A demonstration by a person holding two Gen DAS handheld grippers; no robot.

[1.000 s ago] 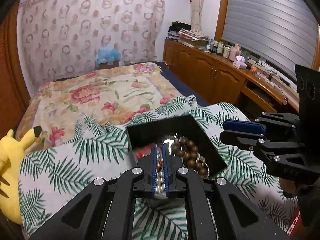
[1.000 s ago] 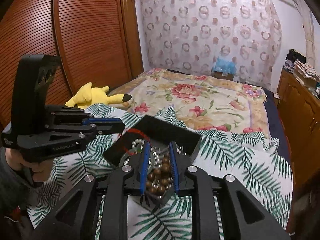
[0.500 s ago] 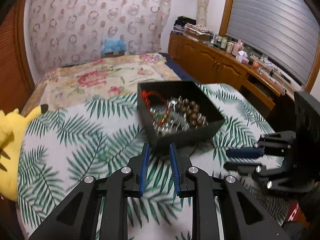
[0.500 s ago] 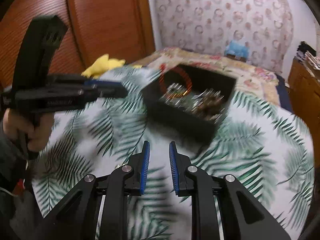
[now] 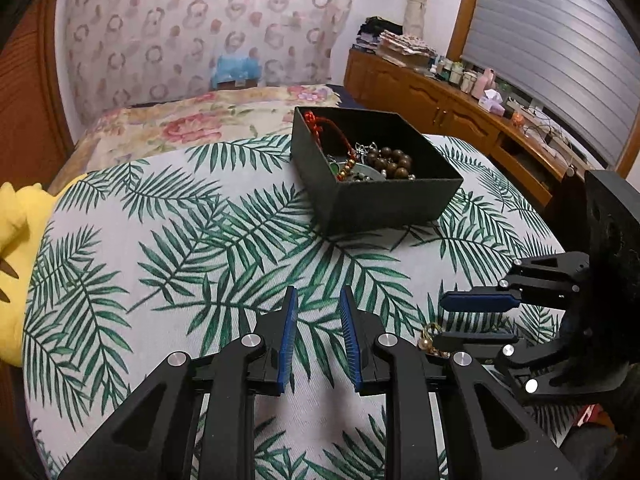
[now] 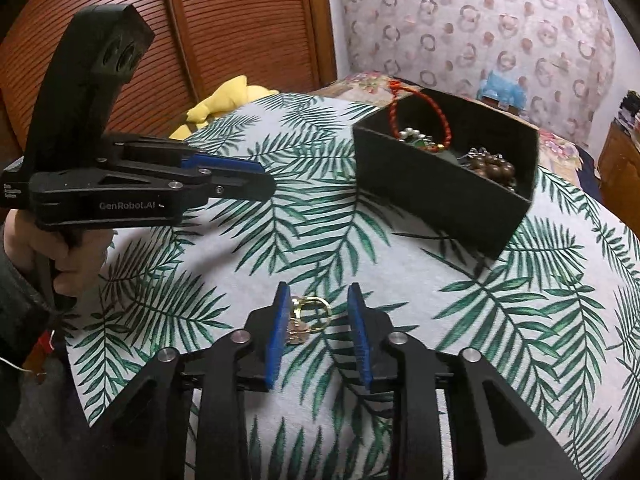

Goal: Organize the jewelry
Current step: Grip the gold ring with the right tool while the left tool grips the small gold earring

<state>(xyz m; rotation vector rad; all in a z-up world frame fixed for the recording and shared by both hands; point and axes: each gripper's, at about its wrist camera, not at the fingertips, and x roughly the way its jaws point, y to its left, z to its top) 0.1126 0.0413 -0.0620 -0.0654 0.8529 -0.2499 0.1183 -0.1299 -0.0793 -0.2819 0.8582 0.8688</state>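
Note:
A black box (image 5: 396, 204) (image 6: 448, 200) stands on the palm-leaf cloth and holds a red cord bracelet (image 6: 418, 114), brown wooden beads (image 5: 390, 162) and other jewelry. A gold ring piece (image 6: 308, 314) lies on the cloth between my right gripper's open fingers, close to the left pad. My right gripper (image 6: 318, 330) is open and low over the cloth; it also shows in the left wrist view (image 5: 476, 320). My left gripper (image 5: 318, 340) is open and empty, well short of the box; it also shows in the right wrist view (image 6: 240, 178).
A yellow plush toy (image 5: 12, 240) lies at the cloth's left edge. A floral bedspread (image 5: 200, 120) lies beyond the box. A wooden cabinet (image 5: 460, 108) with clutter runs along the right wall. A wooden wardrobe (image 6: 200, 40) stands on the left.
Both grippers have pulled back from inside the box and opened. The left let go of the pearl beads. The right now sits low around a gold ring piece on the cloth.

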